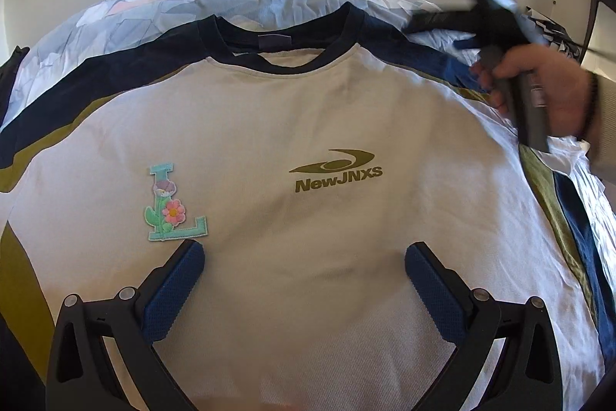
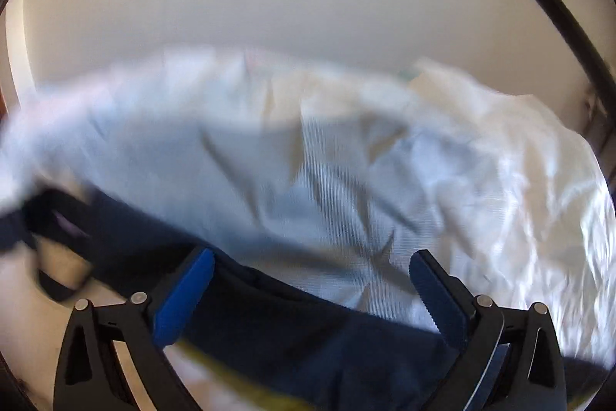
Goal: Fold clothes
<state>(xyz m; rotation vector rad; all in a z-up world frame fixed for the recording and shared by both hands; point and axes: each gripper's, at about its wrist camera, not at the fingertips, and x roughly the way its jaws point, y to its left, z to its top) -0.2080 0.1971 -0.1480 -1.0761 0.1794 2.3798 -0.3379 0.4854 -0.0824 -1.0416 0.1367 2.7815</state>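
1. The T-shirt (image 1: 308, 126) (white body, navy collar and sleeves, olive trim) lay flat, front up, on the rumpled bed sheet (image 2: 385, 172), spreading ahead of and between the jaws.
2. The left gripper (image 1: 304, 280) stood with jaws wide apart, empty, above the shirt's chest; a floral "L" patch (image 1: 171, 207) lay just ahead of its left finger.
3. The right gripper (image 2: 312, 291) (blurred) was held by a hand (image 1: 546, 91), jaws apart, over the navy shoulder.

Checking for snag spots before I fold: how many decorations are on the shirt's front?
2. A flowered letter-L patch sits just beyond the left gripper's left finger; the olive NewJNXS logo is printed mid-chest. The shirt's lower front is out of view, so more may exist.
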